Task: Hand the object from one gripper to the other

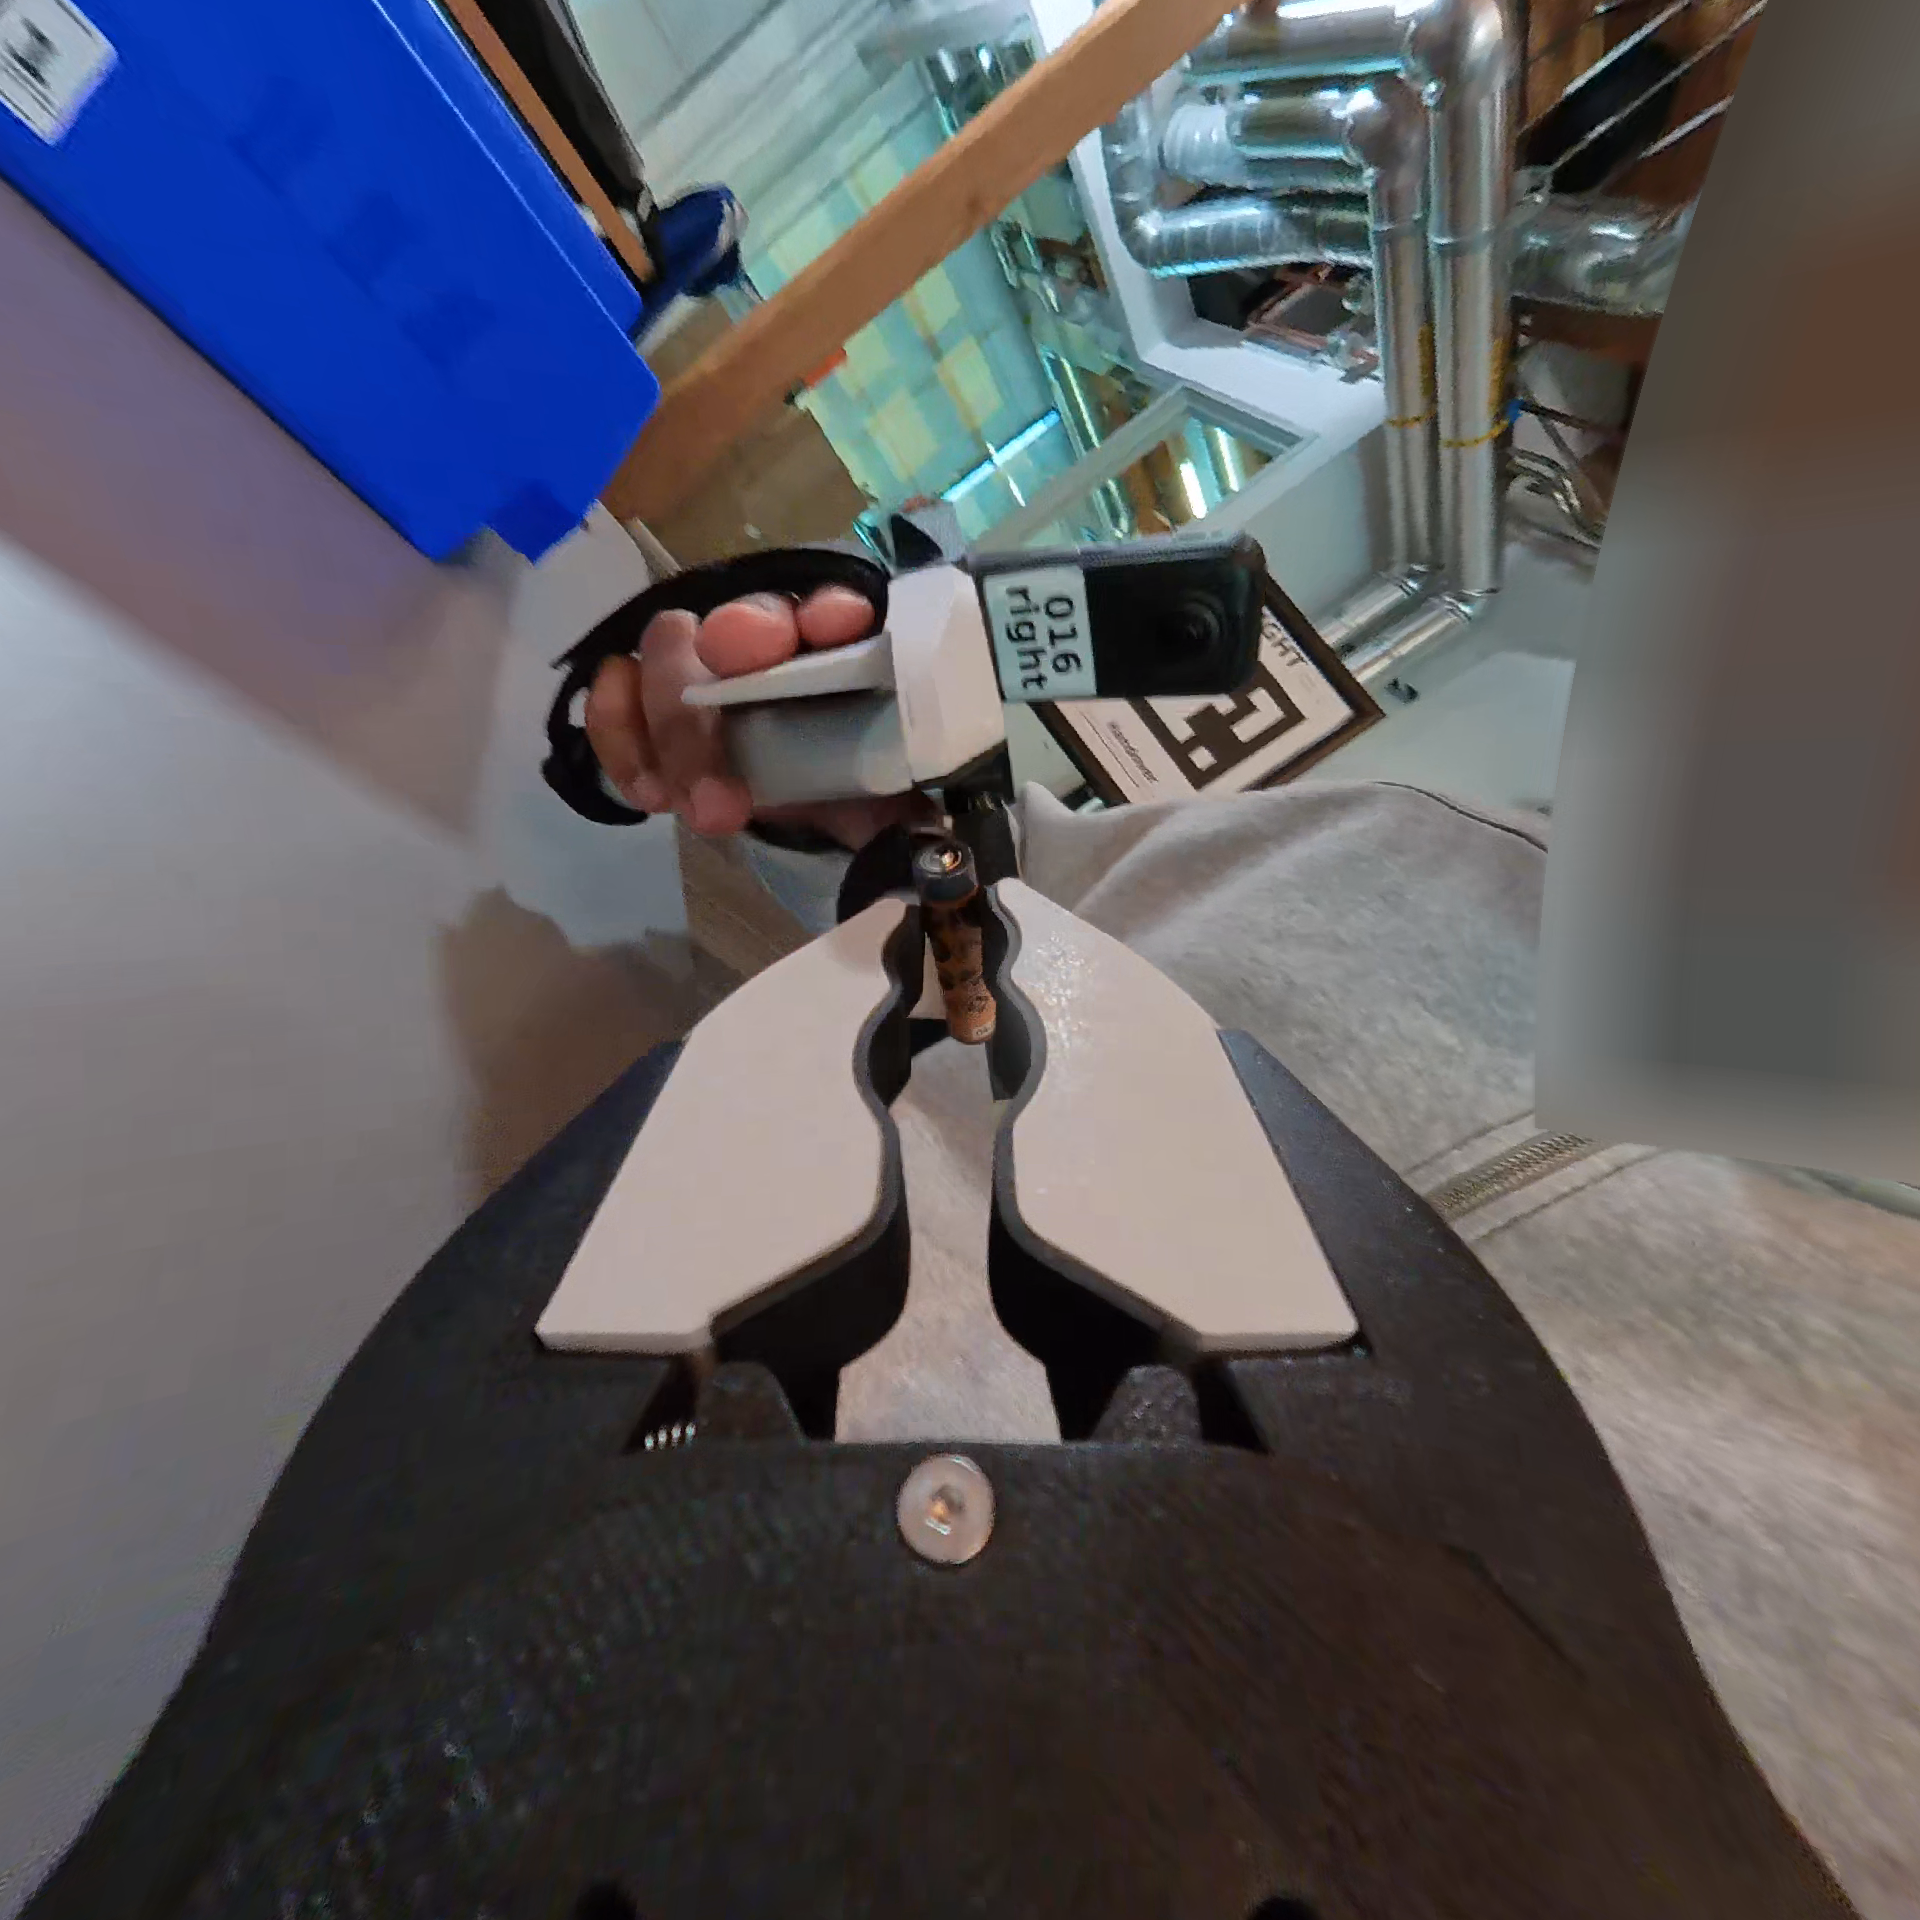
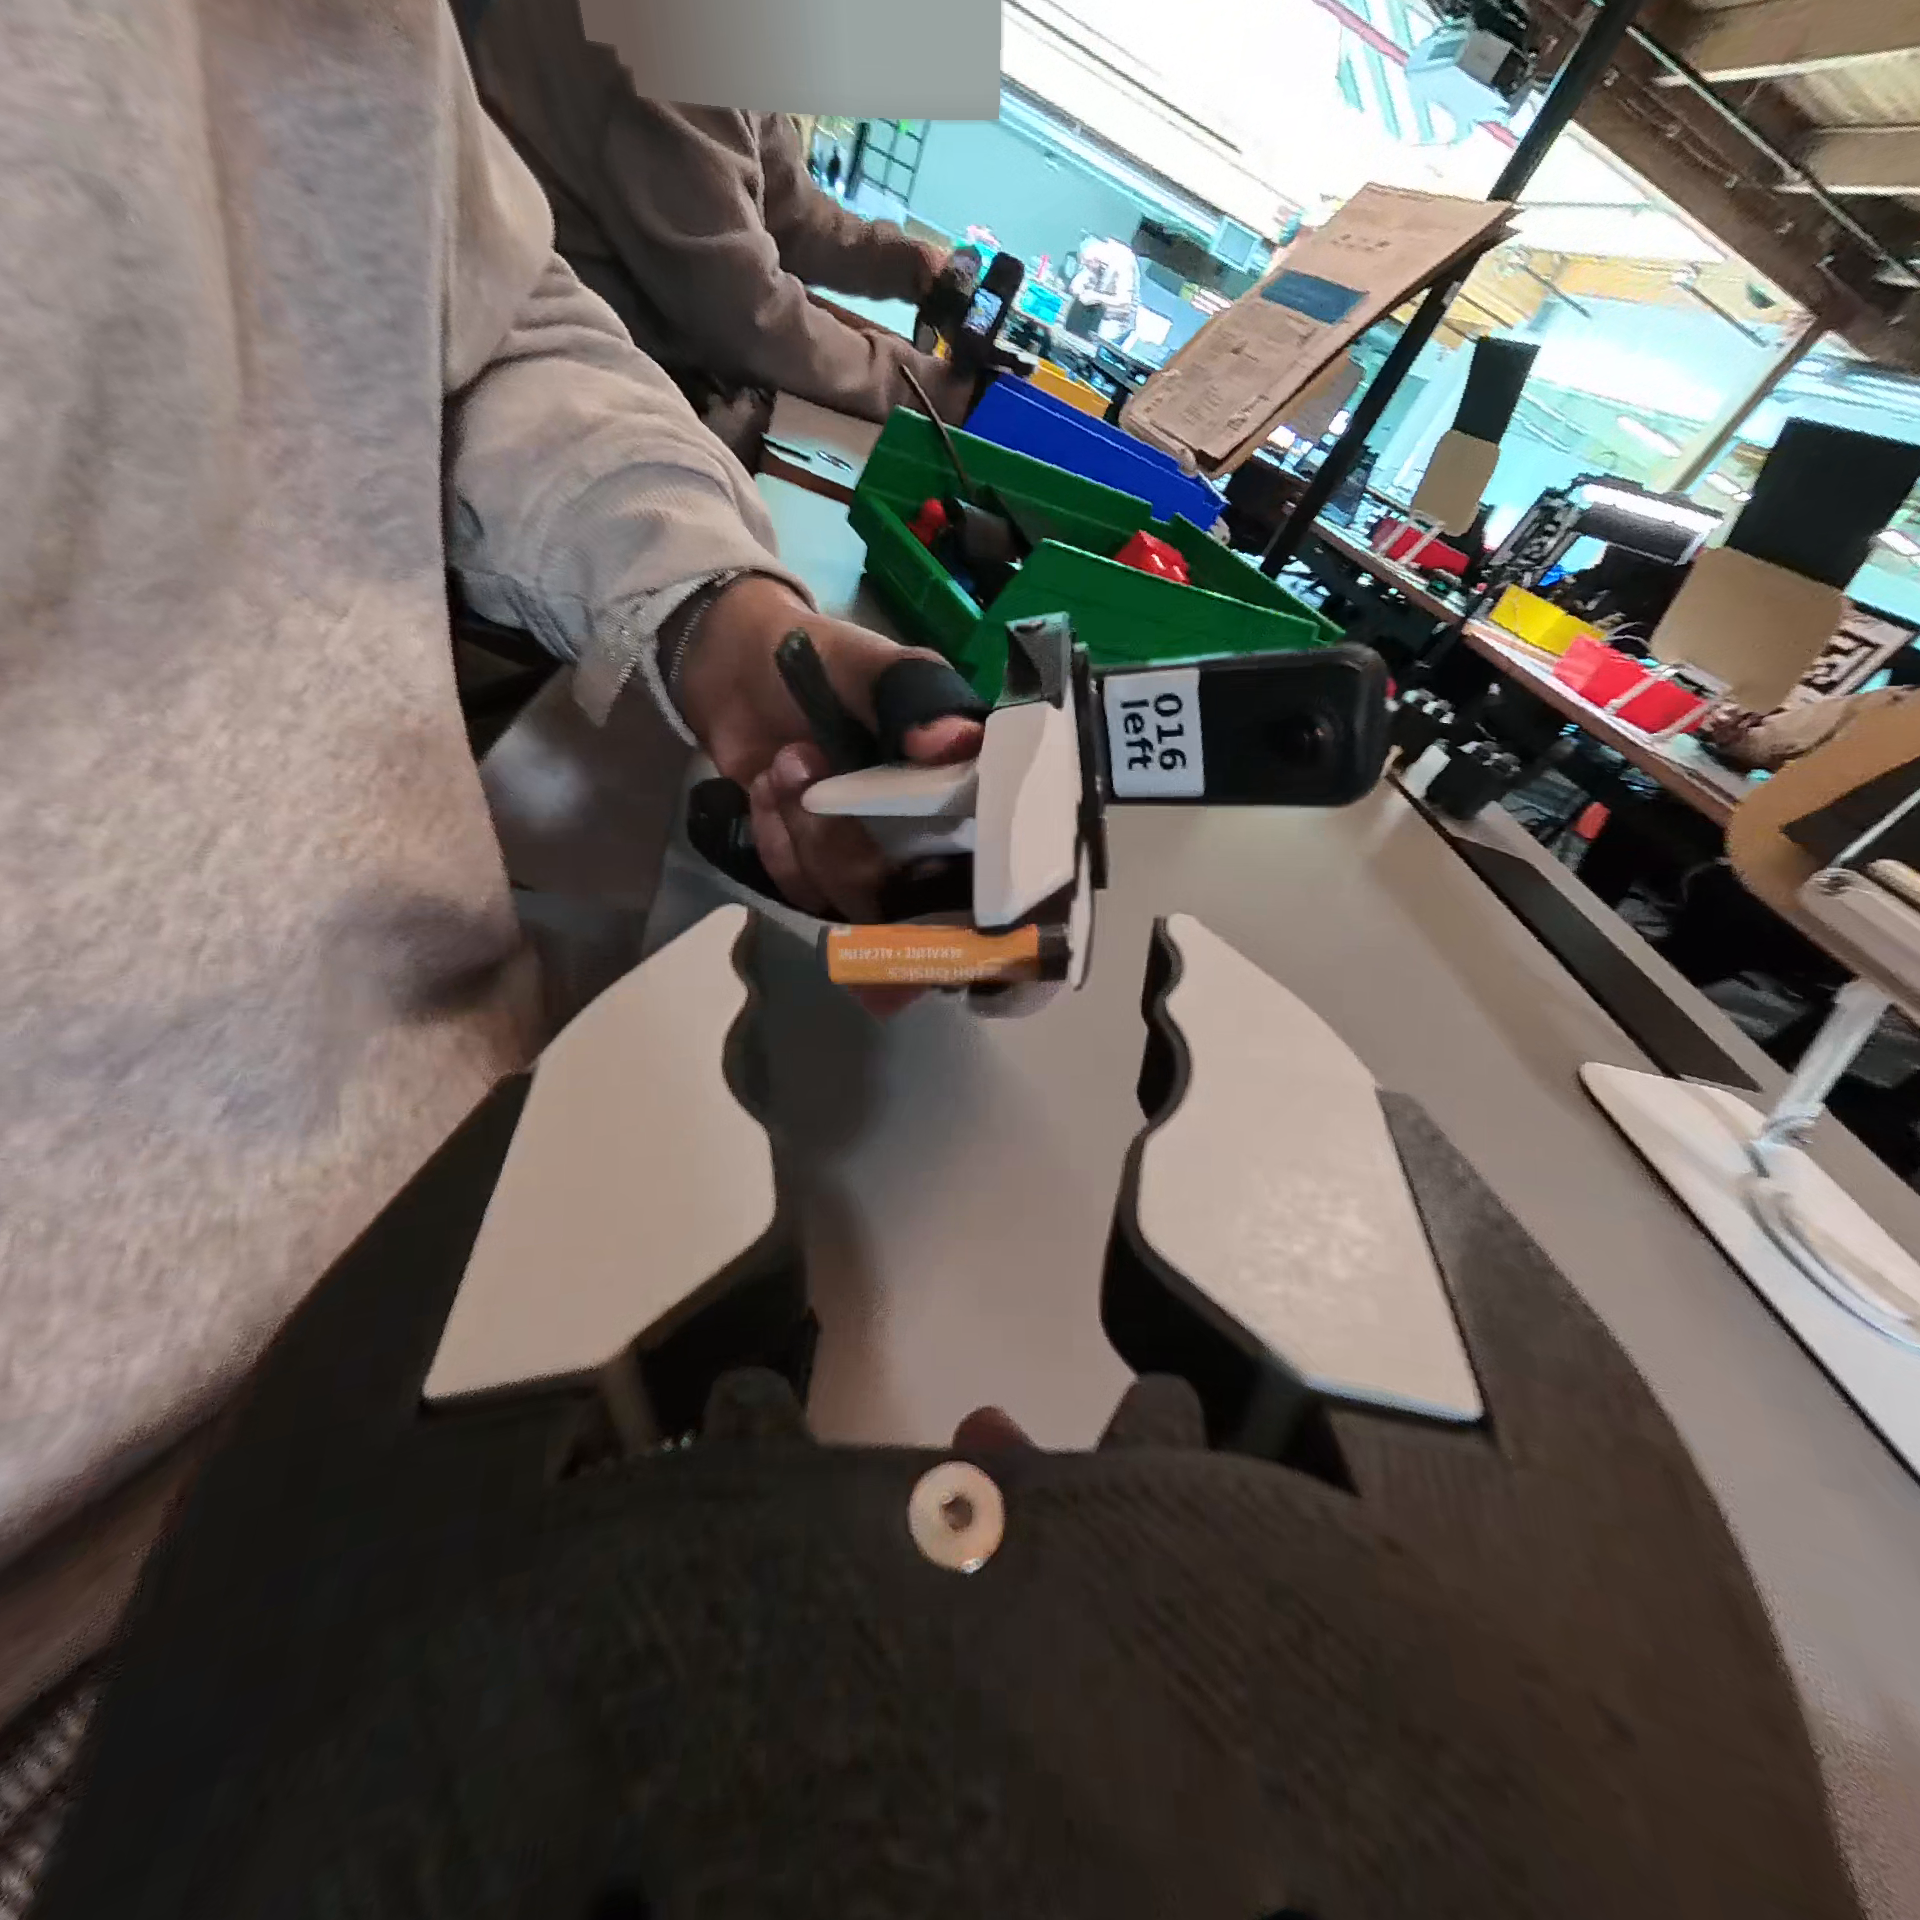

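Widest thing beyond the right fingers is the pale table [image 2: 1299, 935], and pressing in at the left finger's side is the person's grey sweatshirt [image 2: 260, 623]. Far past the fingertips sit the green bins [image 2: 1143, 613]. Over in the left wrist view, a blue bin [image 1: 312, 260] looms up and left of the fingers, a white sticker [image 1: 47, 62] on its corner too blurred to read. Now the tools: the right gripper [image 2: 956, 935] is spread wide, both fingers well clear of anything. Straight ahead of them, the left gripper [image 1: 951, 920] has its fingers pinched together on the battery [image 2: 935, 954]. Each tool carries a black camera with a small white printed label, one on the left tool [image 2: 1153, 732] and one on the right [image 1: 1044, 639]. The battery, orange with a black end and a line of print down its side, lies crosswise between the right fingertips. It touches neither of them. From the left wrist view the battery [image 1: 961, 956] stands clamped right at the left fingertips, black end up.
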{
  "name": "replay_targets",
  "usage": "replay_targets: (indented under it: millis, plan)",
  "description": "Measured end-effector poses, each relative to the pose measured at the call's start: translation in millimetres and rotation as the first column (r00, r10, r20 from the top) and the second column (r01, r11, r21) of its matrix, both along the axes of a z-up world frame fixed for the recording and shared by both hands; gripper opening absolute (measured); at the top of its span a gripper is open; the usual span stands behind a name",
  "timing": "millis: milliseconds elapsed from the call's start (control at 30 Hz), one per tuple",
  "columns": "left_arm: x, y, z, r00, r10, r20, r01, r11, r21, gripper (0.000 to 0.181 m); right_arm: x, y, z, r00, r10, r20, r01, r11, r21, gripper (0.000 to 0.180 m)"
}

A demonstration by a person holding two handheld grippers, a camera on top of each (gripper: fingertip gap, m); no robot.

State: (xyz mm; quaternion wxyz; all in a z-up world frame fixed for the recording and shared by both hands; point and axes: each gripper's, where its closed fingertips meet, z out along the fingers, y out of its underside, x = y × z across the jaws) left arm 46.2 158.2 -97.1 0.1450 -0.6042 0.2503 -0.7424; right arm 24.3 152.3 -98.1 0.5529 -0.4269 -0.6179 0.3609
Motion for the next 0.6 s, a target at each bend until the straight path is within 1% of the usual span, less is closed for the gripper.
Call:
replay_targets:
  millis: [67, 167, 200, 267, 333, 433, 533, 600]
  plan:
    - [0, -5, 2, 0.999, -0.048, 0.011, 0.049, 0.998, -0.028, 0.011, 2, -4, 2, 0.999, 0.035, -0.007, -0.035, 0.999, -0.033, 0.067]
    - [-1, -9, 1, 0.996, -0.085, 0.007, 0.086, 0.995, -0.044, 0.011, 3, -7, 3, 0.998, 0.06, -0.013, -0.061, 0.997, -0.054, 0.063]
    - [0, -10, 1, 0.995, -0.095, 0.01, 0.095, 0.994, -0.05, 0.012, 3, -8, 3, 0.998, 0.064, -0.01, -0.065, 0.996, -0.054, 0.06]
    - [0, -13, 2, 0.993, -0.113, 0.021, 0.114, 0.991, -0.067, 0.012, 3, -11, 1, 0.997, 0.078, 0.004, -0.078, 0.996, -0.038, 0.047]
    - [0, -12, 2, 0.993, -0.113, 0.035, 0.116, 0.99, -0.081, 0.012, 3, -11, 1, 0.997, 0.074, 0.017, -0.073, 0.997, -0.028, 0.047]
    - [0, -9, 4, 0.995, -0.083, 0.054, 0.086, 0.994, -0.065, 0.012, 4, -7, 2, 0.998, 0.052, 0.02, -0.051, 0.998, -0.042, 0.047]
    - [-1, 1, 6, 0.998, -0.001, 0.07, 0.003, 0.999, -0.038, 0.023, 6, -2, 10, 0.999, 0.025, -0.02, -0.026, 0.998, -0.063, 0.046]
    - [-4, 7, 11, 0.994, 0.033, 0.106, -0.029, 0.999, -0.045, 0.031, 9, 4, 18, 0.999, -0.007, -0.05, 0.002, 0.996, -0.094, 0.046]
